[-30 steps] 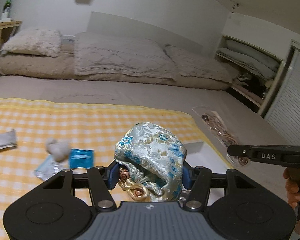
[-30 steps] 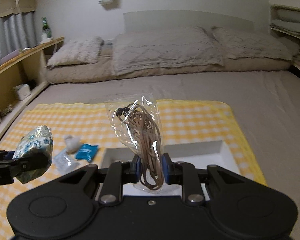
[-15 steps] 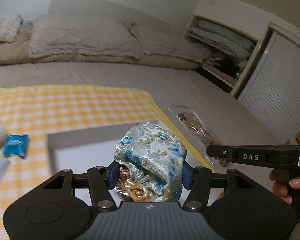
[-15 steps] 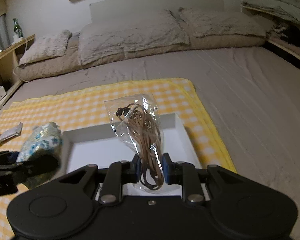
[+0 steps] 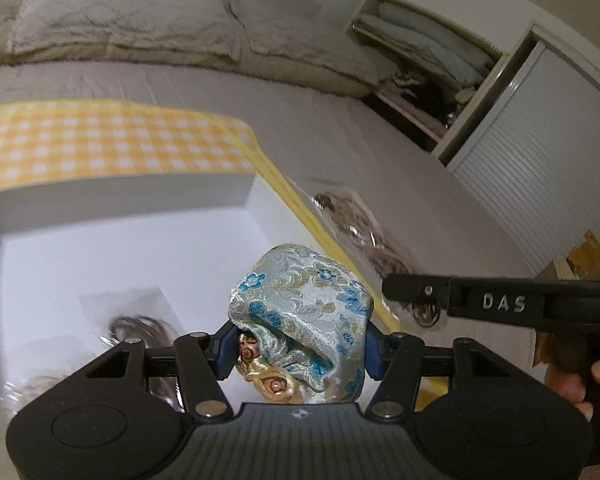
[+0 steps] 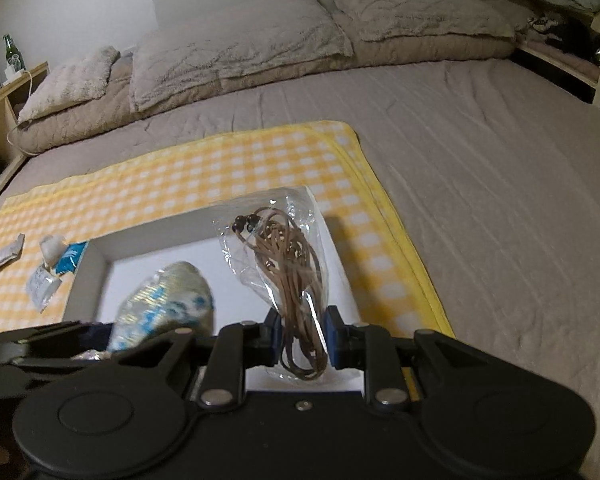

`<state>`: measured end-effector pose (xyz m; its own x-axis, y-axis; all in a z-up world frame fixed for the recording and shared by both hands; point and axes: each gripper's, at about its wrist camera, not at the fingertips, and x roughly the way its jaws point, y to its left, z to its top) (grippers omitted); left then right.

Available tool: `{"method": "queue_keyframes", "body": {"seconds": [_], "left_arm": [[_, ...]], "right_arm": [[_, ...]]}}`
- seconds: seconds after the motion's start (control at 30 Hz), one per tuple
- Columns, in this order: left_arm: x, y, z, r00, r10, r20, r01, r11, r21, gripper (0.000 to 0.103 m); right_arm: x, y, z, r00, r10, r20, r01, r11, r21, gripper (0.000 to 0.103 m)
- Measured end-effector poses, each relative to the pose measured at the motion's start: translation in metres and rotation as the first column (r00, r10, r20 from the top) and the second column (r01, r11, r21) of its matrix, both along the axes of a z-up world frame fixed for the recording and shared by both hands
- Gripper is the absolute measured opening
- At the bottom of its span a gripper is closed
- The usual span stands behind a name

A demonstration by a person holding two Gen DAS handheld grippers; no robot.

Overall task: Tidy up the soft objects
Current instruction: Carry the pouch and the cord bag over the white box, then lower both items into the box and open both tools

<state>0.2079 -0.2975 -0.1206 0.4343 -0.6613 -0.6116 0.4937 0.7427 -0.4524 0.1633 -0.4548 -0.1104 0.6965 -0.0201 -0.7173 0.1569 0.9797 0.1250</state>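
Note:
My left gripper (image 5: 298, 350) is shut on a pale blue brocade pouch (image 5: 304, 312) and holds it over the white box (image 5: 112, 196). The pouch (image 6: 164, 304) shows blurred in the right wrist view, low over the box (image 6: 96, 276). My right gripper (image 6: 300, 336) is shut on a clear bag of brown cord (image 6: 288, 272), held above the box's right side. That bag (image 5: 360, 236) also shows in the left wrist view, with the right gripper's finger (image 5: 460, 300) crossing in front. A clear packet (image 5: 136, 324) lies inside the box.
The box stands on a yellow checked cloth (image 6: 220, 168) spread on a grey bed (image 6: 480, 140). A blue sachet (image 6: 70, 258), a white wad (image 6: 52, 246) and flat packets (image 6: 2, 256) lie left of the box. Pillows (image 6: 240, 48) line the headboard. Shelves (image 5: 420, 60) stand at the right.
Both grippers have moved forward and down over the white box with their loads. The pouch is now lower and closer to the box floor.

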Motion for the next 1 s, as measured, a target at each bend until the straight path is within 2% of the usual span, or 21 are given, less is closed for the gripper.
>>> {"method": "queue_keyframes", "body": {"seconds": [0.13,0.3,0.47,0.53,0.73,0.83,0.93,1.0], "left_arm": [[0.004,-0.013,-0.019,0.998,-0.033,-0.045,0.033,0.999,0.005,0.059],[0.013,-0.02,-0.037,0.997,-0.024,-0.072,0.027,0.999,0.039,0.059],[0.02,-0.016,-0.047,0.996,0.008,-0.087,0.004,0.991,0.135,0.059],[0.019,-0.011,-0.047,0.996,0.012,-0.093,0.001,0.991,0.134,0.059],[0.013,-0.009,-0.042,0.995,-0.016,-0.096,0.036,0.978,0.205,0.059],[0.009,-0.011,-0.042,0.995,-0.027,-0.097,0.047,0.976,0.214,0.06],[0.008,-0.011,-0.042,0.996,-0.017,-0.093,0.035,0.981,0.192,0.067],[0.01,-0.012,-0.043,0.996,-0.022,-0.083,0.037,0.982,0.185,0.073]], "right_arm": [[0.001,-0.007,-0.007,1.0,-0.009,-0.019,0.009,1.0,-0.004,0.023],[0.002,-0.012,-0.016,0.999,-0.009,-0.047,0.009,1.0,-0.007,0.023],[0.003,-0.011,-0.024,0.998,0.003,-0.071,-0.004,1.0,-0.015,0.023],[0.004,-0.009,-0.027,0.996,0.013,-0.083,-0.014,1.0,-0.02,0.023],[0.009,-0.002,-0.033,0.993,0.036,-0.111,-0.041,0.998,-0.037,0.023],[0.011,-0.001,-0.036,0.991,0.049,-0.126,-0.054,0.998,-0.04,0.023],[0.011,0.0,-0.039,0.988,0.051,-0.144,-0.056,0.998,-0.034,0.024],[0.011,0.0,-0.041,0.988,0.047,-0.147,-0.051,0.998,-0.024,0.032]]}}
